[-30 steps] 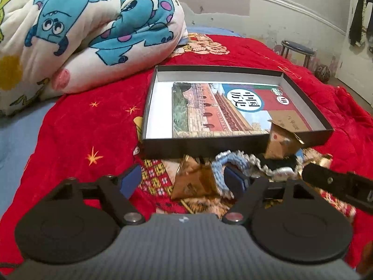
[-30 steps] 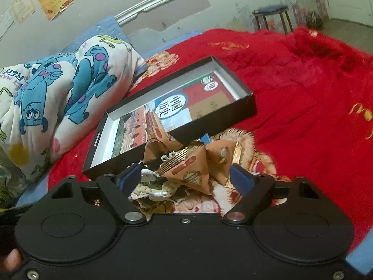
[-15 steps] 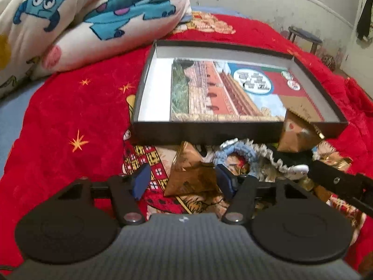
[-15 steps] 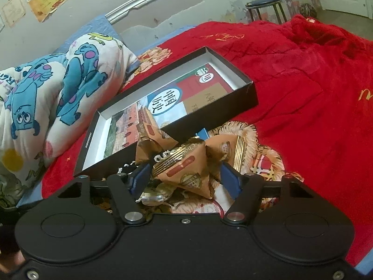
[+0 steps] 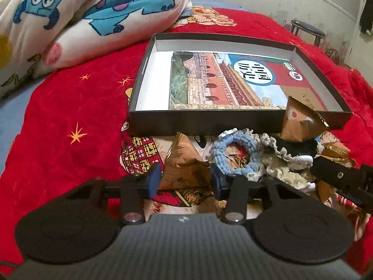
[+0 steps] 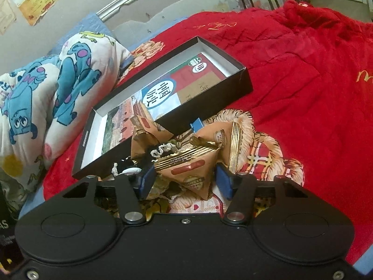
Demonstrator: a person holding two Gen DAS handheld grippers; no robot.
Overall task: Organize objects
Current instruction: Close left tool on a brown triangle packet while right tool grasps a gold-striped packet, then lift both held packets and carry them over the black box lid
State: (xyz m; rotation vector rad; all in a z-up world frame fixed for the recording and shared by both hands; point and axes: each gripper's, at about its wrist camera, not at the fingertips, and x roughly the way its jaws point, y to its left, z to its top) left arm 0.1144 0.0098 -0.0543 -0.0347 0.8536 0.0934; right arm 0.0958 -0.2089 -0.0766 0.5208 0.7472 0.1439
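Left tongs (image 5: pixel 185 179) closing round brown packet (image 5: pixel 184 165); right tongs (image 6: pixel 184 180) closing round gold-striped packet (image 6: pixel 188 168); its label unreadable.

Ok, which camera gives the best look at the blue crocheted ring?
The left wrist view: the blue crocheted ring lies in plain sight in front of the black box, just right of the closing left tongs. I cannot find it in the right wrist view; packets cover that spot.

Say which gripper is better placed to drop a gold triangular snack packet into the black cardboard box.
Left gripper, probably: its closing jaws flank a gold triangular snack packet, with the black cardboard box straight ahead.
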